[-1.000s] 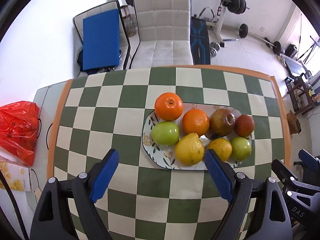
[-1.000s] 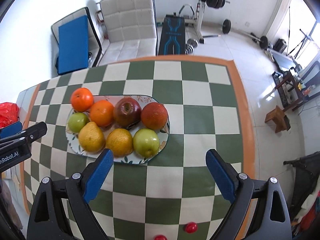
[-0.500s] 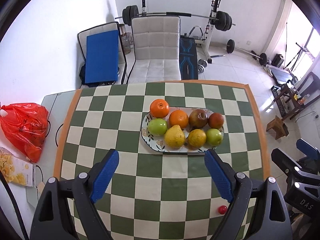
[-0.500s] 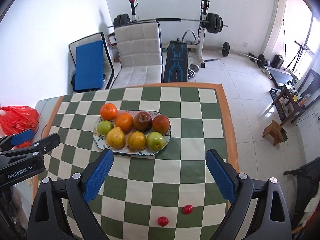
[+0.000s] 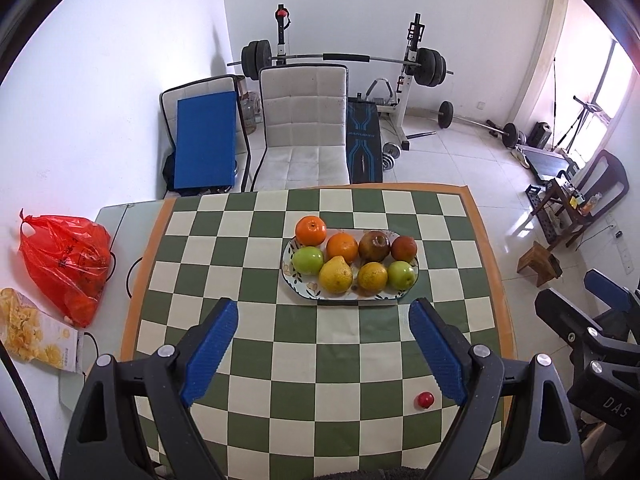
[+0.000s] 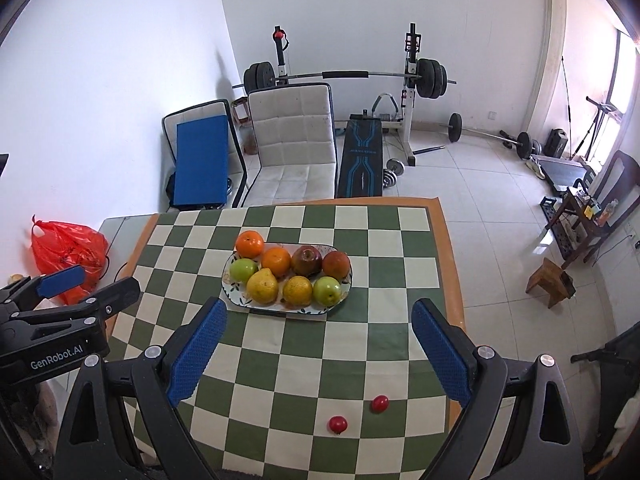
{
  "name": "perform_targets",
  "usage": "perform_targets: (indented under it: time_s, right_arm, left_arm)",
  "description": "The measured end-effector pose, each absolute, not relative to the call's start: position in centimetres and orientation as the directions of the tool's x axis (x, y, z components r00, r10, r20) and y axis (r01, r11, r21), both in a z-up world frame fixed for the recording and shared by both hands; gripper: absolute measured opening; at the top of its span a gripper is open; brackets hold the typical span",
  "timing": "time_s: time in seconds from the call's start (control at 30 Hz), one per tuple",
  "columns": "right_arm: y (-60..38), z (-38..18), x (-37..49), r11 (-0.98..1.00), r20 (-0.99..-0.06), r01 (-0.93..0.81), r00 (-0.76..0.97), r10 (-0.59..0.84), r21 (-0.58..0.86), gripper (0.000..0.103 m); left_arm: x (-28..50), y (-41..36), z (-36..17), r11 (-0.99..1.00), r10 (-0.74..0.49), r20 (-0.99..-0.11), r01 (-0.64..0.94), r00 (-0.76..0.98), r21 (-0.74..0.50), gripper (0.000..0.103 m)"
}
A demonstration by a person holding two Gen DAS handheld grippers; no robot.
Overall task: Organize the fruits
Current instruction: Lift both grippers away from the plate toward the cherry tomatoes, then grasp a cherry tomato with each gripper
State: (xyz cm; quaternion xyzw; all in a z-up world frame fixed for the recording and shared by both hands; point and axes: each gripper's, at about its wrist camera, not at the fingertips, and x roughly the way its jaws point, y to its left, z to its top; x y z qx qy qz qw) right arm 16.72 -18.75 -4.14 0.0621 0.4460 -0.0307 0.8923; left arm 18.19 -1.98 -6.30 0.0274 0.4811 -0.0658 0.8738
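Counter [image 5: 248,360], checkered green-and-cream cloth: more of it is in both wrist views than a second ago, since both hand-held grippers have pulled up and back from the fruit.

Plate [image 5: 289,282], oval, floral rim, mid-counter: unmoved. It carries eight fruits in two rows: mandarin [image 5: 310,231] perched at the far left rim, orange [image 5: 341,247], dark apple [image 5: 374,245], reddish fruit [image 5: 403,248]; front row green apple [image 5: 307,260], yellow pear [image 5: 335,275], yellow citrus [image 5: 372,276], second green apple [image 5: 401,274].

Left hand-held gripper [image 5: 323,356]: jaws spread wide, nothing between them. Right hand-held gripper [image 6: 319,355]: likewise wide apart and empty.

Two small red fruits [image 6: 338,424] [image 6: 379,403] now show on the near cloth, well apart from the plate.

Judgement: large fruit looks sorted; the retreat suggests a wrap-up, unless these two loose ones are meant to join the plate.
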Motion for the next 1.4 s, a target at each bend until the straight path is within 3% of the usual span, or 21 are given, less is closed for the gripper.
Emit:
perform_targets:
  time_s: [0.4,0.53,0.57,0.67,0.9,0.97,1.03,1.17,1.27,1.4]
  right_arm:
    - [-18.7,-3.0,15.6,0.986,-0.789,0.12,0.614,0.015,0.112,0.096]
    - [-19.5,-3.8,16.0,0.98,-0.794,0.145,0.607,0.018,0.133,0.1]
    - [-19.9,-4.5,16.2,0.977,-0.804,0.157,0.594,0.021,0.141,0.1]
    - [-21.7,-7.6,16.8,0.965,-0.838,0.192,0.544,0.048,0.181,0.1]
    - [-28.0,-20.0,16.3,0.922,-0.94,0.352,0.34,0.035,0.161,0.1]
    - [-29.6,-24.3,15.9,0.902,-0.961,0.396,0.27,0.065,0.172,0.094]
    - [-30.6,-28.1,15.6,0.887,-0.973,0.425,0.212,0.096,0.18,0.078]
    - [-31.7,-35.1,15.0,0.854,-0.977,0.475,0.128,0.172,0.213,0.057]
    - [-31.6,-37.9,15.1,0.841,-0.971,0.487,0.112,0.209,0.238,0.049]
    - [-30.6,-39.9,15.1,0.856,-0.966,0.448,0.105,0.238,0.26,0.03]
  left_arm:
    - [16.9,-2.0,-5.8,0.989,-0.092,-0.836,0.145,0.541,-0.015,0.087]
    - [17.4,-2.1,-6.6,0.991,-0.082,-0.847,0.133,0.525,-0.013,0.087]
    - [17.7,-2.2,-7.1,0.991,-0.081,-0.855,0.132,0.512,-0.014,0.088]
    - [18.7,-2.5,-8.9,0.992,-0.072,-0.877,0.123,0.476,-0.014,0.103]
    - [20.6,-6.4,-16.9,0.979,0.021,-0.935,0.182,0.354,0.091,0.103]
    - [21.0,-8.0,-20.0,0.969,0.041,-0.955,0.222,0.292,0.11,0.103]
    - [21.2,-9.7,-23.2,0.956,0.072,-0.969,0.26,0.235,0.134,0.103]
    - [21.3,-12.7,-29.7,0.919,0.159,-0.977,0.339,0.146,0.2,0.103]
    - [21.4,-13.7,-33.4,0.908,0.19,-0.98,0.368,0.064,0.2,0.103]
    - [20.8,-14.8,-35.3,0.9,0.192,-0.981,0.4,-0.008,0.172,0.103]
